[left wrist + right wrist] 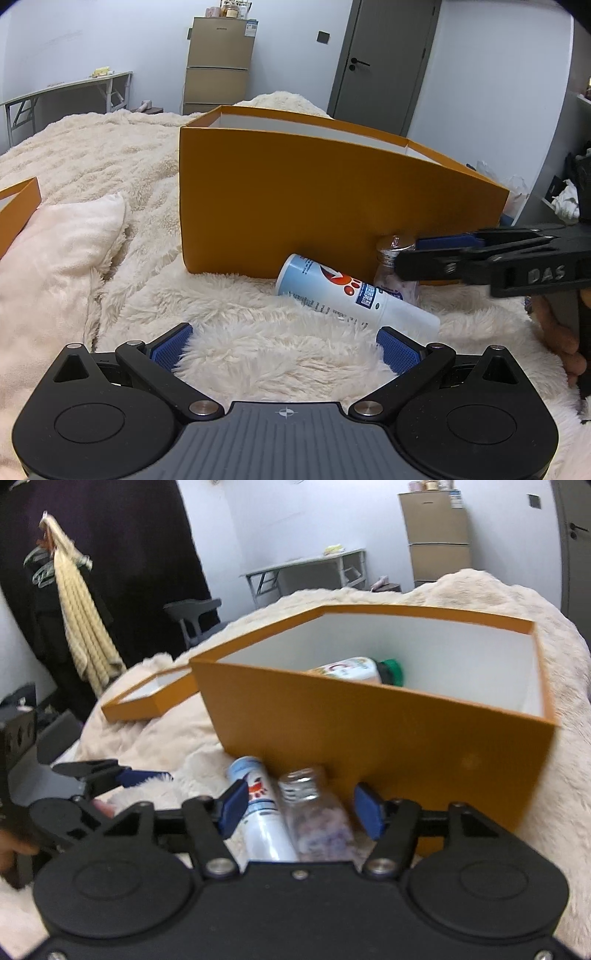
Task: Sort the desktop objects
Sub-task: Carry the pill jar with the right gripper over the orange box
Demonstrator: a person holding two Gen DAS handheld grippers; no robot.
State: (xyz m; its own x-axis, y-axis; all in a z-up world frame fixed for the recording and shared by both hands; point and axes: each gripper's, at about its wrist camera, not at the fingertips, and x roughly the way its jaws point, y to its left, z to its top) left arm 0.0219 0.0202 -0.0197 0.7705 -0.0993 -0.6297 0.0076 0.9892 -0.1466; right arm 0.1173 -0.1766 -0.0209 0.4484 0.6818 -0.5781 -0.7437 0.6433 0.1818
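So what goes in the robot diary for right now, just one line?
left gripper: open, empty | right gripper: open around glass jar | spray can: lying beside | orange box: open

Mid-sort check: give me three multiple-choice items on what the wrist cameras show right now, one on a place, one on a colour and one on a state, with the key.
1. Where does the white spray can lie?
A. on the blanket, in front of the orange box
B. inside that box
C. on the floor

2. What colour is the cap of the bottle inside the box?
A. red
B. green
C. silver

3. How is the left gripper?
A. shut on the can
B. shut on nothing
C. open, with only blanket between its fingers

Key:
1 A: the can lies on its side on the fleece, below the box's front wall.
2 B: the right wrist view looks into the box and shows a green cap.
3 C: its blue pads stand wide apart over bare fleece.
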